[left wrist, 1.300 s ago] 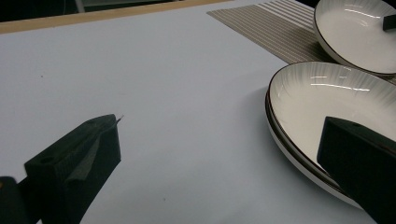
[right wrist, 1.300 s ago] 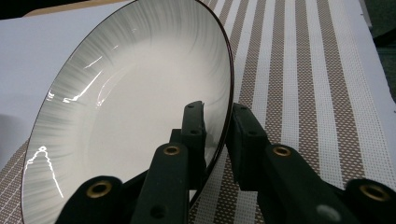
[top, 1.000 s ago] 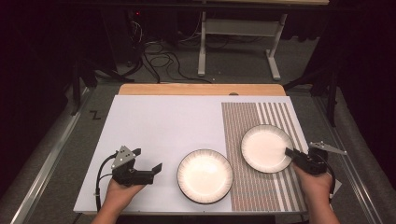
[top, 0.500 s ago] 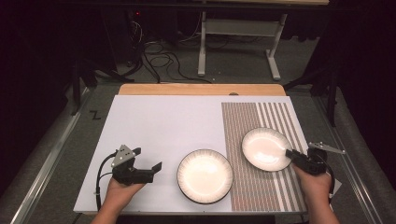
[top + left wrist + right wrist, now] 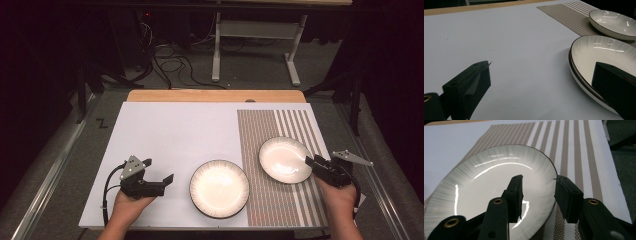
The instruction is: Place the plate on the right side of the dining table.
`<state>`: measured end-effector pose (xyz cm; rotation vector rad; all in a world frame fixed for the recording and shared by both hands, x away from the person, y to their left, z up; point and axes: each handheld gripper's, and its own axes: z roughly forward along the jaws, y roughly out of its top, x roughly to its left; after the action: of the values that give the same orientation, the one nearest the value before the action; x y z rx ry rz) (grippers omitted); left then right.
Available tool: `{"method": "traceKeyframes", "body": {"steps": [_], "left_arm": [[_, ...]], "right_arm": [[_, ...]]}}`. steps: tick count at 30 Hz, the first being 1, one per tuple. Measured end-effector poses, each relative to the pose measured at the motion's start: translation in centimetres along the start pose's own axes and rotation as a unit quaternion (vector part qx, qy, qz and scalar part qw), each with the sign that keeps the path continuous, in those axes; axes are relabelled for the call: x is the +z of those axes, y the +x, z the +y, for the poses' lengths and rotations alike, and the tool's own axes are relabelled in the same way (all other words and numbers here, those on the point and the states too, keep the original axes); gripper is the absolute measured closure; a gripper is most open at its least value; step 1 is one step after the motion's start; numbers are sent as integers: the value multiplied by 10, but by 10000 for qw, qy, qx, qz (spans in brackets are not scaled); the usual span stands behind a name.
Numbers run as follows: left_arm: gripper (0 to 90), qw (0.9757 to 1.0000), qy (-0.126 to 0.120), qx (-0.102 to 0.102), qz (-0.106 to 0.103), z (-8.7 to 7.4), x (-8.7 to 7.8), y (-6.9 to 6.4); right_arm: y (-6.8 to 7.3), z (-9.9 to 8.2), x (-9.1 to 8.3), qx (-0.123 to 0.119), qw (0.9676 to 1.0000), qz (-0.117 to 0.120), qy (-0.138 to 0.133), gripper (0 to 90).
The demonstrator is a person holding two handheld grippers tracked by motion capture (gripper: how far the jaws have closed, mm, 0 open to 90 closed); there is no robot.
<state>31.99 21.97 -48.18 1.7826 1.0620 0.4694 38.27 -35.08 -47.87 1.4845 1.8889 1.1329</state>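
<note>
Right gripper (image 5: 537, 195) jaws have just been opening, astride the plate (image 5: 489, 192) rim, not pinching. Glazed ceramic looks slick, rigid, breakable; grab by rim. Left gripper (image 5: 159, 176) gapes empty.

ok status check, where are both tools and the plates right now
Right tool jaws just opening, astride rim of the plate on the striped mat, not pressing. Left tool open beside the near plate, apart. Nothing in the way.
</note>
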Motion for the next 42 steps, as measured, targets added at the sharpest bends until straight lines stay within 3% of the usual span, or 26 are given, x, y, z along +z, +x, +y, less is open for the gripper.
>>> {"method": "traceKeyframes", "body": {"steps": [7, 12, 14, 18, 20, 23, 28, 35, 42], "left_arm": [[34, 9999, 42, 98, 58, 1, -1, -4], [25, 9999, -16, 150, 67, 3, -4, -7], [16, 9999, -60, 148, 66, 4, -6, -9], [6, 9997, -135, 184, 48, 5, -10, -12], [2, 9997, -143, 206, 24, 5, -11, -14], [2, 9995, -163, 266, -17, 5, -12, -16], [1, 9992, -269, 278, -52, 5, -13, -17], [1, 9993, -249, 289, -59, 5, -11, -18], [1, 9992, -251, 298, -64, 5, -12, -18]], "right_arm": [[31, 10, -10, -527, 9969, 501, -287, 453], [62, 15, -13, -805, 9898, 1104, -399, 357], [77, 15, -14, -966, 9861, 1274, -454, 285], [100, 13, -16, -1054, 9812, 1519, -554, 151], [114, 12, -17, -1127, 9765, 1744, -583, 108], [131, 9, -19, -1266, 9717, 1907, -583, 5], [146, 5, -22, -1488, 9656, 2015, -699, 2], [136, 5, -19, -1350, 9695, 1947, -629, 2], [132, 6, -20, -1322, 9700, 1933, -654, 2]]}}
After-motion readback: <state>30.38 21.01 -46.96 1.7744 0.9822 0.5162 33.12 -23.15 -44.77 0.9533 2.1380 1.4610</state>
